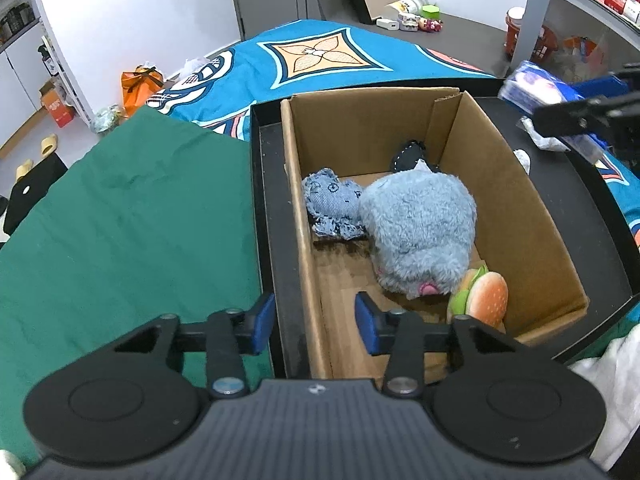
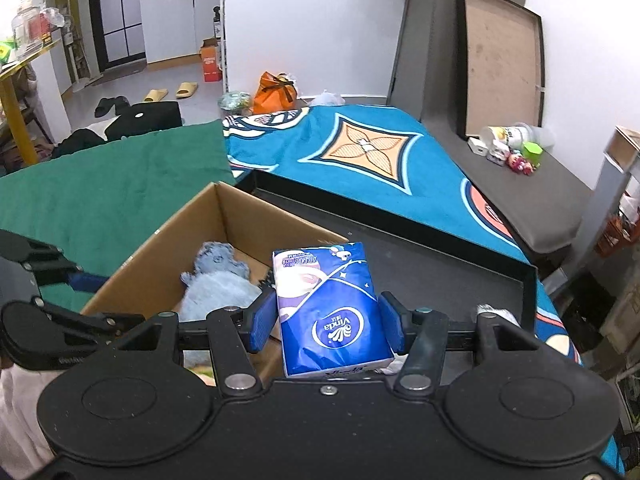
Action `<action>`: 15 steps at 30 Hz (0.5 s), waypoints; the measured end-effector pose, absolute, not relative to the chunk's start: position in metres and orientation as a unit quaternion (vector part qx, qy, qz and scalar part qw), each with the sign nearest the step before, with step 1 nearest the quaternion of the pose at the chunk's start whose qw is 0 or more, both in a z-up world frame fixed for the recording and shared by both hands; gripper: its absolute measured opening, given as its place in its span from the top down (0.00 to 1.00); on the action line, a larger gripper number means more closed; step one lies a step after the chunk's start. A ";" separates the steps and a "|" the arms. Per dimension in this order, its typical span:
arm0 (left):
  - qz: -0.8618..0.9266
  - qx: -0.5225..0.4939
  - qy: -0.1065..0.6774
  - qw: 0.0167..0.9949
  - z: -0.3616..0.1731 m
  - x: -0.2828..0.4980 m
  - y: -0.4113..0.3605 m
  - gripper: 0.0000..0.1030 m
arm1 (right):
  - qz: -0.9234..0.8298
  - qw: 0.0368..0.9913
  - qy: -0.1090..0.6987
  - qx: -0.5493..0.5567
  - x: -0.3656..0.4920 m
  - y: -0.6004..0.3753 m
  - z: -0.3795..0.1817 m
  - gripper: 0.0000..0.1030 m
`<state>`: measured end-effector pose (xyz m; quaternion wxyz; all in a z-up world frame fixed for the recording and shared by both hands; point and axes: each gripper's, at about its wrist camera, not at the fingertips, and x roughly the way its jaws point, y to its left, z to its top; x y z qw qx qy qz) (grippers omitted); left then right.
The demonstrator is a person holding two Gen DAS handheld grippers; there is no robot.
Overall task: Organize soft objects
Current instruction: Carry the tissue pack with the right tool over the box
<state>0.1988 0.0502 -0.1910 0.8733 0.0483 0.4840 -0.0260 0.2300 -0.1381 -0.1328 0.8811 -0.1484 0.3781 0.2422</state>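
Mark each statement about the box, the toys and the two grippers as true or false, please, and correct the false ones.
1. The right gripper holds a blue tissue pack. True.
2. The left gripper is shut on the burger toy. False: its jaws are open and empty, and the burger toy lies in the cardboard box.
3. The fluffy blue plush lies inside the cardboard box. True.
4. The cardboard box stands on the green cloth. False: it stands in a black tray beside the cloth.
5. The tissue pack is already in the box. False: it is between the right gripper's fingers, beside the box and over the tray.
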 end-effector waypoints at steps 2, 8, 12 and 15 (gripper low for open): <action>-0.030 0.046 0.484 0.873 -0.192 0.199 0.051 0.72 | 0.244 0.881 0.376 -0.151 0.230 -0.131 -0.133 0.48; -0.043 0.052 0.480 0.875 -0.197 0.196 0.051 0.82 | 0.248 0.879 0.376 -0.155 0.233 -0.110 -0.133 0.48; -0.041 0.043 0.480 0.876 -0.197 0.196 0.055 0.87 | 0.254 0.880 0.371 -0.152 0.232 -0.098 -0.131 0.48; -0.040 0.042 0.479 0.876 -0.197 0.196 0.055 0.87 | 0.256 0.883 0.365 -0.148 0.231 -0.092 -0.128 0.48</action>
